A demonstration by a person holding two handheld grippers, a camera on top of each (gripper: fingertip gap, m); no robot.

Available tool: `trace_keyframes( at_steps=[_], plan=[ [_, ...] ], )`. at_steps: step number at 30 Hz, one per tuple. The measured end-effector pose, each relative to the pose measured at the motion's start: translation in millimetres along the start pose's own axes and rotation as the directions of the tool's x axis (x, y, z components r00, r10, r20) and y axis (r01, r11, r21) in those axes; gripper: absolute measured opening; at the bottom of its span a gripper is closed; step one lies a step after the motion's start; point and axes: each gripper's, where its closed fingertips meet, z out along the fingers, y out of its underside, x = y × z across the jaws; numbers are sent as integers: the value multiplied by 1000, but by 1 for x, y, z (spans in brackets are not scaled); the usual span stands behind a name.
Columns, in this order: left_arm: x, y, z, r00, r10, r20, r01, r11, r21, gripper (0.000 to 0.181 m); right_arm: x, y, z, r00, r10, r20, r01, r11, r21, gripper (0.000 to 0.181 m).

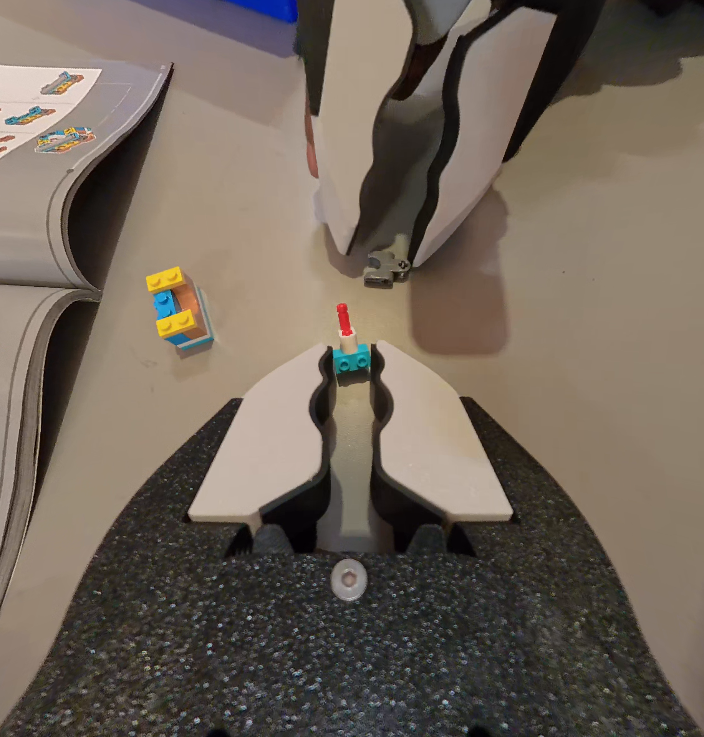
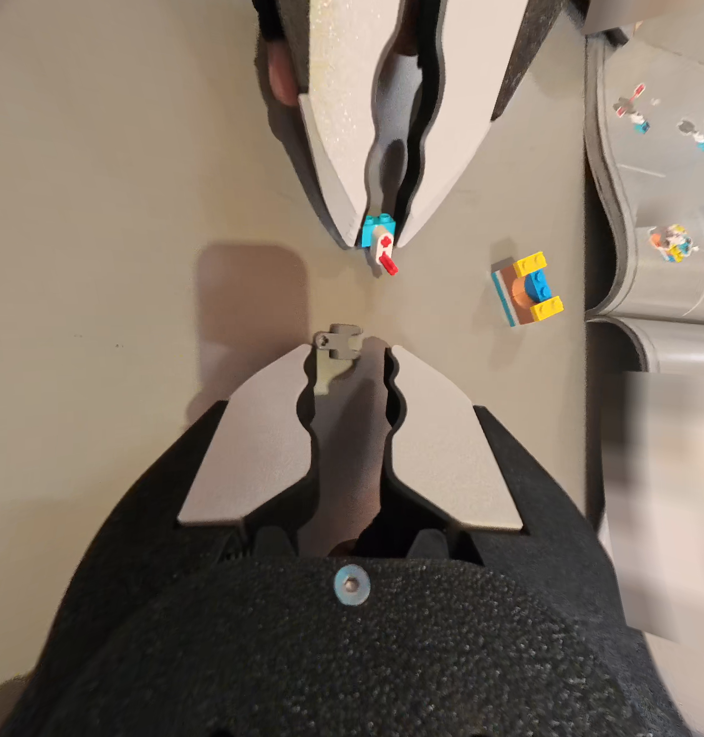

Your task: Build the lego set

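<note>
Between the two facing grippers: bare tan tabletop (image 1: 581,359), their tips near but apart.
Left gripper (image 1: 352,355): closed on a small teal brick (image 1: 351,362) at its fingertips, a white cylinder (image 1: 347,342) and red pin (image 1: 344,318) sticking out forward (toward the other gripper).
Right gripper (image 2: 350,351): slightly parted, a grey connector piece (image 2: 338,341) against its left fingertip; whether it is clamped, I cannot tell.
Poses: both angled down, tips low over the tabletop.
Partial build (image 1: 178,307): yellow, blue, orange bricks, lying apart on the tabletop beside the open instruction booklet (image 1: 43,223).
</note>
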Motion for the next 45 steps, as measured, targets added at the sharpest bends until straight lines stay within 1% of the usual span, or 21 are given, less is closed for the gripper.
trace_keyframes(
  at_steps=[2,6,8,11,15,19,21,25,30,33,36,38,40,42,45],
  plan=[
    [0,0,0,1000,9,8,-9,1000,-2,18,-3,0,0,999,31,25,-30,999,-12,28],
    [0,2,1,1000,18,16,-18,1000,-15,17,-5,1,0,994,106,5,-106,993,-53,25],
    [0,2,2,1000,13,13,-13,1000,-17,17,-10,2,-1,992,126,11,-125,991,-54,25],
    [0,2,1,1000,3,1,-3,1000,-13,17,-21,2,-4,985,163,48,-161,986,-46,27],
    [1,1,0,1000,-5,-13,5,1000,-4,17,-33,1,-8,980,165,114,-165,986,-15,27],
    [2,-1,-1,1000,-5,-26,6,1000,12,17,-17,2,-13,984,163,71,-164,986,14,28],
    [4,-1,-1,999,3,-38,-2,1000,13,18,-8,1,-13,984,168,67,-171,985,40,31],
    [9,2,0,998,22,-65,-22,1000,-8,17,-4,-1,-8,984,150,100,-157,985,70,36],
    [14,4,2,994,43,-99,-46,999,-28,17,-9,-6,-2,982,114,152,-128,988,87,37],
    [15,4,1,993,42,-114,-46,999,-25,17,-11,-3,4,981,107,160,-118,992,55,33],
    [16,4,1,991,42,-124,-45,999,-20,17,-15,-5,5,978,111,175,-124,990,65,17],
    [16,2,0,991,36,-126,-38,999,-12,17,-11,-5,5,982,121,145,-132,989,73,16],
    [14,0,-1,992,21,-127,-21,1000,2,17,-6,-9,1,980,148,129,-164,979,119,16],
    [11,-4,-2,993,3,-121,0,1000,26,17,0,-19,-8,973,190,134,-215,954,209,16],
    [12,-17,-6,990,-18,-141,34,993,111,18,5,-30,-22,956,241,169,-284,903,323,16]
  ],
)
